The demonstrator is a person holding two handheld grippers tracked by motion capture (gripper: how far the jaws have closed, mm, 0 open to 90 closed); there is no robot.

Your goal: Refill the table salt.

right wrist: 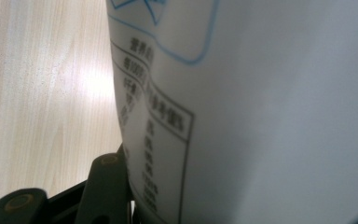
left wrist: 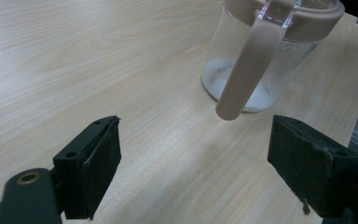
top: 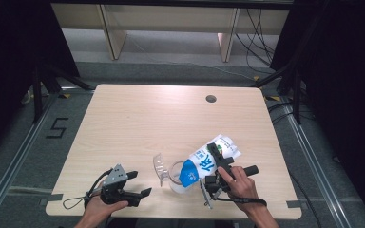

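**While the right claw tips a milk carton over a jug, the left claw waits wide apart**

Where the right claw [top: 217, 164] grips, it is clenched on a white and blue milk carton [top: 204, 164], its jaws pressed against the carton's sides near the front right part of the bench [top: 138, 114]. Seen from the right gripper view, one black jaw lies flat against the printed white wall of the carton [right wrist: 261, 121], with pale wood to the left of it. The carton is tilted, its blue end pointing down and to the left into the mouth of a clear jug [top: 175, 176], while its white end sticks up toward the back right. The person's right hand [top: 237, 183] wraps the handle behind the claw.

The jug stands upright on the bench just left of that claw. Its hinged lid [top: 159, 166] is flipped up on the left side. From the left gripper view, the jug [left wrist: 261, 60] has a beige rim and a long beige handle [left wrist: 247, 74] hanging down its near side, and a thin layer of white covers its bottom.

The left claw [top: 139, 183] is released, jaws wide apart with nothing between them, held near the front left edge of the bench. It points toward the jug but stays apart from it. The person's left hand [top: 97, 209] grasps it from below.
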